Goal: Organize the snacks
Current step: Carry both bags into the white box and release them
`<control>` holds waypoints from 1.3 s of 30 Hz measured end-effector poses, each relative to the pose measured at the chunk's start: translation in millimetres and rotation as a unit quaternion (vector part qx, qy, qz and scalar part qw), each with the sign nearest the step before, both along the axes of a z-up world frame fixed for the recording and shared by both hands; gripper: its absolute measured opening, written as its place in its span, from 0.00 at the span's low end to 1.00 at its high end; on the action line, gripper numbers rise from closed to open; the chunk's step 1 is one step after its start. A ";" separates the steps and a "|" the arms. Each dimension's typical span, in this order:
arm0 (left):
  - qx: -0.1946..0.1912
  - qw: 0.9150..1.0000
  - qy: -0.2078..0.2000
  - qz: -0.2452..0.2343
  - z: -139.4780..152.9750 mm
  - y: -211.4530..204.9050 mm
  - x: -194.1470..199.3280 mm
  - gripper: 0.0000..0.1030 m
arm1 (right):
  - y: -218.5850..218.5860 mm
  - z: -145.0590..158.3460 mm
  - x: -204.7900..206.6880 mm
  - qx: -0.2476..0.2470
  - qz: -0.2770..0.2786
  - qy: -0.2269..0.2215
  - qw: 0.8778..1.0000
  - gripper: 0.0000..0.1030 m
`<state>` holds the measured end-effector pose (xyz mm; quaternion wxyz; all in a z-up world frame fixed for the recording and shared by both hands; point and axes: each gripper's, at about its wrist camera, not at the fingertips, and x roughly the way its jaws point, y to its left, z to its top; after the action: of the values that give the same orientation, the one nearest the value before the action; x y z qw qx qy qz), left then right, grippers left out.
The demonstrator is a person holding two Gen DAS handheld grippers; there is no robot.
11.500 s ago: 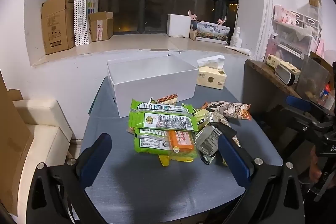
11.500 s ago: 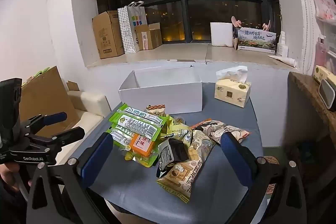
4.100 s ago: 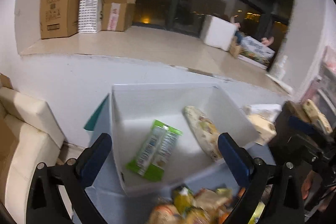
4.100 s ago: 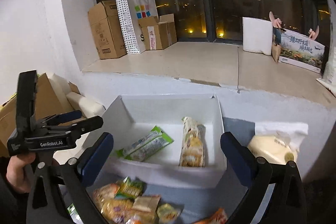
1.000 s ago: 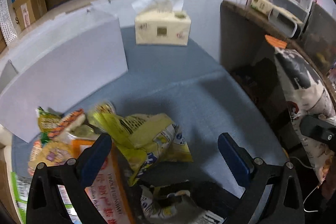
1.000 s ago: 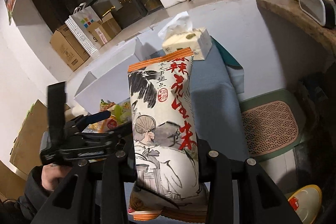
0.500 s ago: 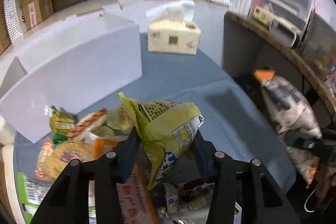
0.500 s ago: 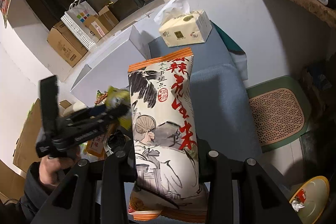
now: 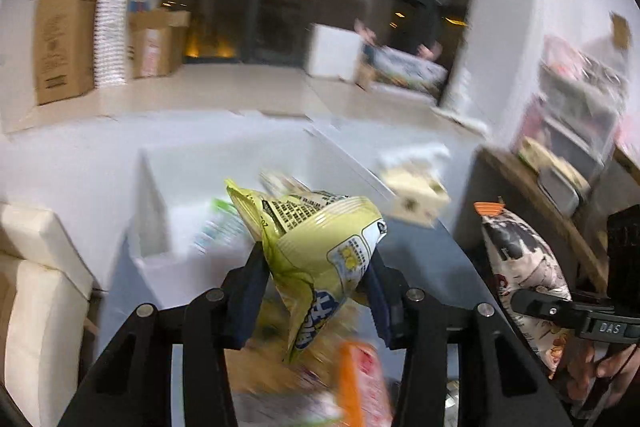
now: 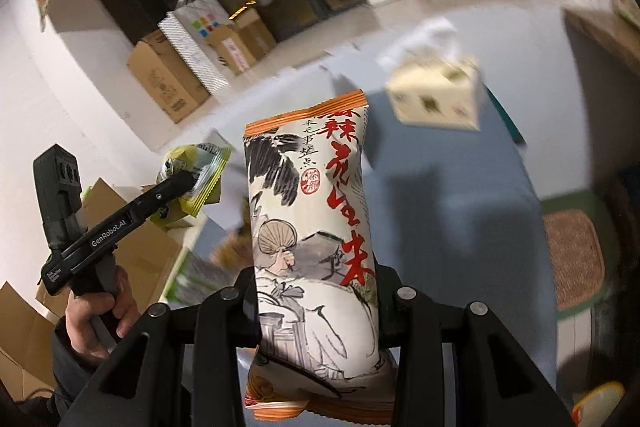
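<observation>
My left gripper [image 9: 316, 267] is shut on a yellow snack bag [image 9: 320, 247] and holds it in the air in front of the white box [image 9: 160, 219]; this bag also shows in the right wrist view [image 10: 196, 183]. A green packet [image 9: 216, 227] lies inside the box. My right gripper [image 10: 316, 291] is shut on a long white and orange peanut bag [image 10: 316, 227], held upright above the grey table [image 10: 440, 195]; this bag also shows at the right of the left wrist view [image 9: 524, 267]. Several snack packs [image 9: 352, 383] lie blurred on the table below.
A tissue box [image 10: 436, 95] stands on the table beyond the peanut bag. Cardboard boxes [image 9: 60, 35] and a paper bag stand on the window ledge. A wooden shelf [image 9: 540, 195] is at the right, a cream sofa [image 9: 36, 299] at the left.
My left gripper closed on the yellow bag, lifted it off the pile and swung it up toward the white box. My right gripper keeps holding the peanut bag and has tilted a little.
</observation>
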<state>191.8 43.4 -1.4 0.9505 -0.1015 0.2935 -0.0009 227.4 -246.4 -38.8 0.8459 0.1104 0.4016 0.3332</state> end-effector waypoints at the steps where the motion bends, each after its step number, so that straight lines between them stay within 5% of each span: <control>1: 0.000 1.000 -0.003 0.008 3.9 8.2 3.3 0.49 | 15.4 10.3 10.8 0.001 0.010 -0.008 1.000 0.39; 8: 0.023 0.999 0.004 0.047 20.6 61.0 53.4 0.49 | 100.8 50.7 82.7 -0.018 0.035 -0.030 0.999 0.39; 16: 0.024 0.997 0.029 0.065 2.1 76.4 95.7 0.50 | 164.2 42.2 169.8 -0.037 0.013 0.001 0.999 0.40; 20: 0.034 0.996 0.045 0.070 -13.4 80.5 110.2 0.59 | 178.4 30.8 195.2 -0.052 0.002 0.020 0.998 0.44; 22: 0.029 0.995 0.050 0.080 -18.0 83.5 112.0 0.81 | 181.8 28.0 204.2 -0.055 -0.012 0.015 0.998 0.67; 23: 0.016 0.995 0.053 0.083 -20.0 87.2 112.6 0.98 | 180.4 26.6 205.5 -0.057 -0.025 0.014 0.998 0.93; 24: 0.005 0.995 0.052 0.079 -21.2 89.2 111.8 1.00 | 178.3 25.9 207.1 -0.051 -0.036 0.013 0.998 1.00; 28: 0.011 0.995 0.069 0.073 -27.5 91.1 113.0 1.00 | 173.5 24.1 202.6 -0.031 -0.023 0.024 0.999 1.00; 39: 0.028 0.997 0.053 0.040 -8.1 59.8 67.1 1.00 | 153.4 56.1 133.4 -0.034 0.018 -0.057 0.998 1.00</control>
<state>258.9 103.3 -9.5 0.9355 -0.0867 0.3387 0.0510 360.9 -93.0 17.3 0.8647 0.0549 0.3658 0.3397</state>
